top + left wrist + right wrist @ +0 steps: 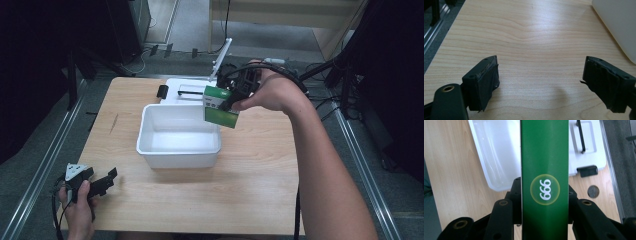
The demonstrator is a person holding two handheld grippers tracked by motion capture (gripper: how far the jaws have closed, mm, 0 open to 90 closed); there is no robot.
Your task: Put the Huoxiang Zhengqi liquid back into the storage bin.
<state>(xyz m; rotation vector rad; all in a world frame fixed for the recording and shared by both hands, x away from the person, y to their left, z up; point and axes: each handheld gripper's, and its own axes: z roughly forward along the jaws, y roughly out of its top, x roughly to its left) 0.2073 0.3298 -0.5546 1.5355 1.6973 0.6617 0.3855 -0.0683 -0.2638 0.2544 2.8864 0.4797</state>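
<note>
My right tool (231,102) pinches a glossy green cardboard box (220,106) by its narrow sides, held in the air over the far right corner of a smooth white plastic tub (178,145). My left tool (106,181) rests on the pale wood-grain worktop (250,170), jaws spread wide, gripping nothing.

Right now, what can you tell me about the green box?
The green box is a slim carton, apparently cardboard, with a white label patch on one face and a round yellow-ringed emblem reading 999. The right gripper clamps it by its sides, holding it tilted in the air over the white bin's far right corner, touching nothing else.
</note>
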